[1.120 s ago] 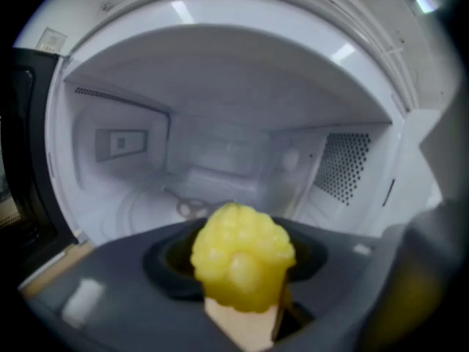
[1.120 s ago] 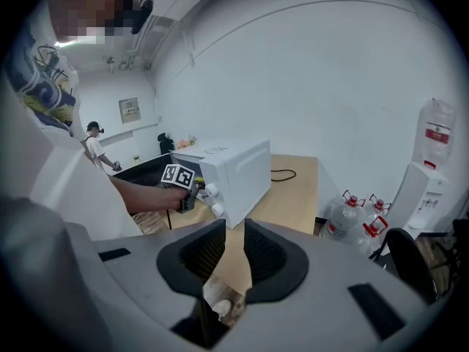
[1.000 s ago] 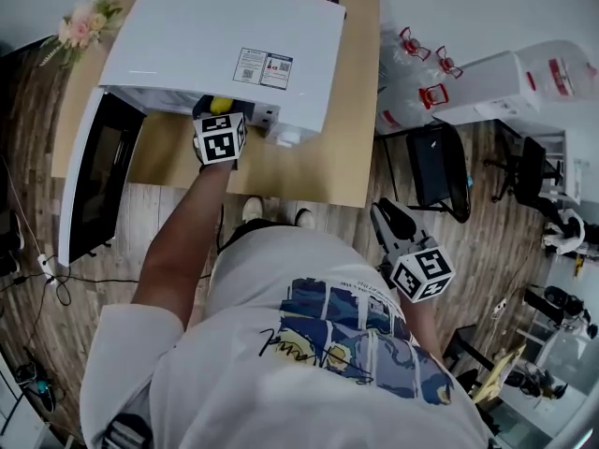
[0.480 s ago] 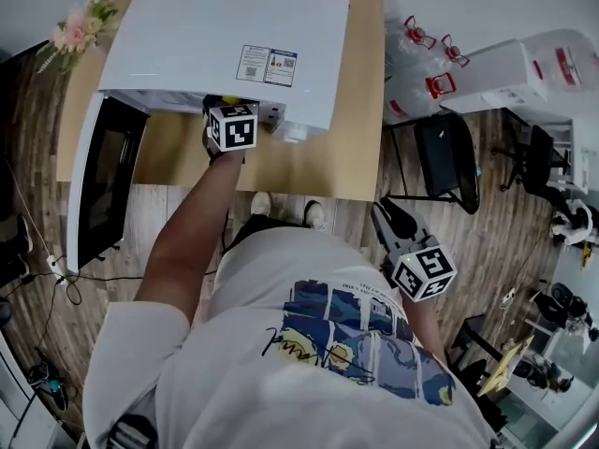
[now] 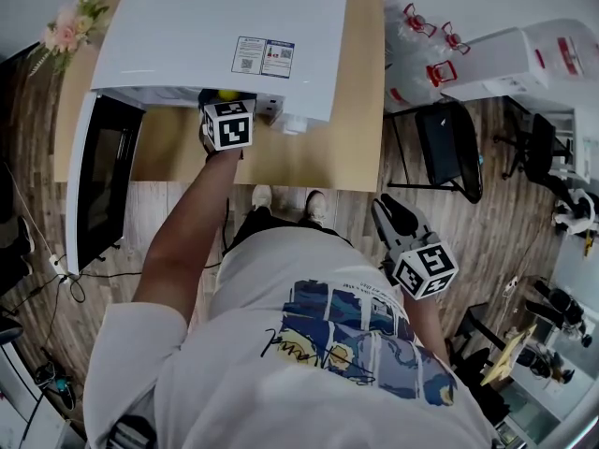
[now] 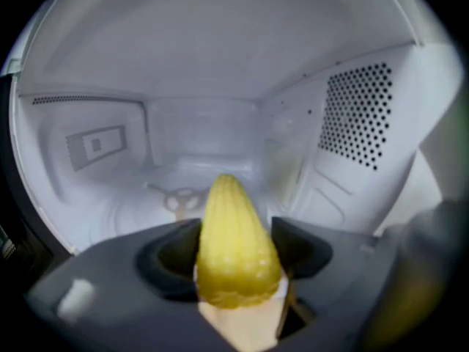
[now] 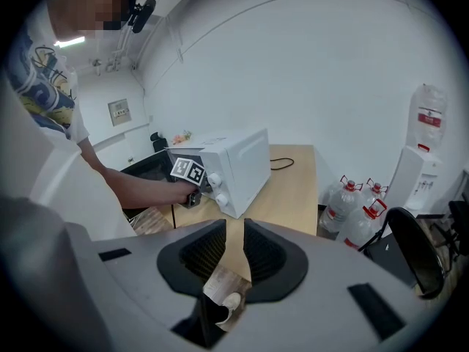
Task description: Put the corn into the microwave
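L gripper (image 6: 236, 246): reaches into the open mouth of the microwave (image 5: 215, 36), upper centre of the head view. Jaws stand wide and have just been opening. Corn (image 6: 231, 226) sits between them, tip pointing into the cavity, blunt end toward the camera. Dark gaps show each side of the cob's upper part; lower down it overlaps the jaw edges, so contact there can't be confirmed. The cob hangs at the cavity's front, above the white floor. The turntable hub (image 6: 179, 200) lies further in, centre-left of the L gripper view, and a perforated vent panel (image 6: 359, 112) is at upper right on the side wall.

Microwave door (image 5: 98, 181): swung fully open, left of the head view. The unit rests on a wooden tabletop (image 5: 328, 157).

R gripper (image 5: 386, 211): right of centre in the head view, beside the person's torso, over the wood floor (image 5: 356, 223), well apart from the microwave. Jaws nearly together, a narrow slit between them, nothing in it.

Water bottles (image 7: 359, 211): lower right of the R gripper view, on the floor past the tabletop.
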